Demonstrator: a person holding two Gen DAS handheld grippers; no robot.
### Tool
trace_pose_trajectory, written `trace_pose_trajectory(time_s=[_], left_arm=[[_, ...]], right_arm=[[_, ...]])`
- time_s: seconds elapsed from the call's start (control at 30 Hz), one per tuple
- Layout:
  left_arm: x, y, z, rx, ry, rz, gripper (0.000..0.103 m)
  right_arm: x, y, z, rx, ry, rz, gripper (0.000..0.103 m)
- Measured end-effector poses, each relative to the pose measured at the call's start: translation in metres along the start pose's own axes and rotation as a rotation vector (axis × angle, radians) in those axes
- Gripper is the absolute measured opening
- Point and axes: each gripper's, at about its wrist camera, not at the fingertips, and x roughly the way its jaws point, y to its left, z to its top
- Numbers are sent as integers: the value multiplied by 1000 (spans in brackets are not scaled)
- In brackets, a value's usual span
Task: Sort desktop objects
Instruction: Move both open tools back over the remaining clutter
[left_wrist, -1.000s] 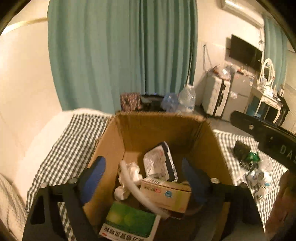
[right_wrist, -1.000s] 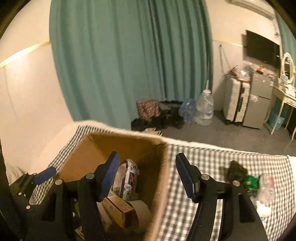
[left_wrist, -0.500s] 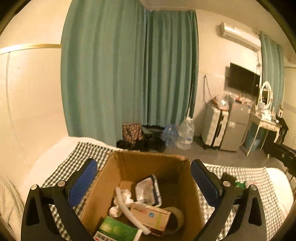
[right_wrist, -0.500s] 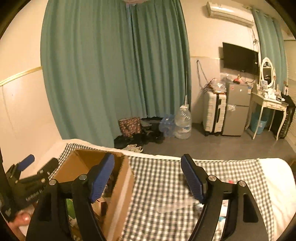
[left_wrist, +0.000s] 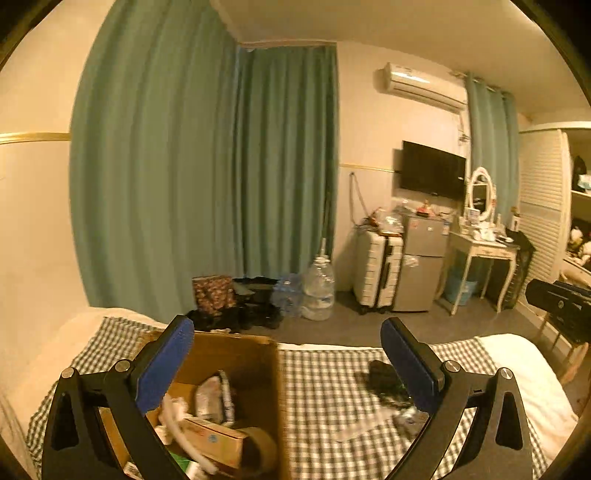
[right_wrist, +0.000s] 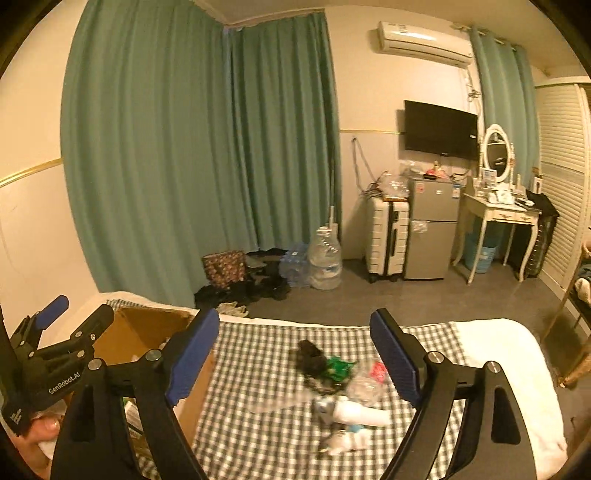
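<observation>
My left gripper (left_wrist: 286, 354) stands at its widest, with nothing between its two blue ribbed pads (left_wrist: 164, 363). My right gripper (right_wrist: 293, 350) is empty too, its jaws opening. Both frames are black plastic with silver screws.

Under the left gripper, at the left end of the bed, sits one open cardboard box (left_wrist: 240, 349), brown, with plain upright walls. Inside I count one flat carton (left_wrist: 218, 441) printed with a small round blue mark, one white bent tube (left_wrist: 175, 430) lying across it, one crinkled foil packet (left_wrist: 212, 397) leaning against the back wall, and one brown roll of tape (left_wrist: 260, 448) in the near right corner. More lies below them, but I cannot tell what.

The box rests on a checked cloth (right_wrist: 258, 369) of dark and white squares that covers the bed's middle; plain white bedding (right_wrist: 491, 339) shows at the right end. In the right wrist view, the loose objects lie in one cluster between my right gripper's fingers, towards the right half of the cloth: one dark fuzzy clump (right_wrist: 310, 356), one green wrapper (right_wrist: 338, 367) touching it, one clear crumpled plastic bag (right_wrist: 365, 384) with something red inside, one white cylinder (right_wrist: 360, 413) lying on its side, and one small blurred white thing (right_wrist: 345, 441) nearest me.

My left hand (right_wrist: 40, 428) shows at the lower left edge of that view, gripping the other tool.
</observation>
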Motion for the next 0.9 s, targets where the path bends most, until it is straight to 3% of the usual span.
trace_pose_trajectory(time_s=[0.37,0.73,0.9], left_arm=[[3,-47,-5,40,0,-46,103],[14,-71,-14,66,11,-49,103],[23,-85,-23,80,21,-69,103]], right_arm=[[-19,-62,-5,65,-7,-68,88],[-19,-99,-23,84,8,-80,88],[-8,-109,-42,84,44,-88,94]])
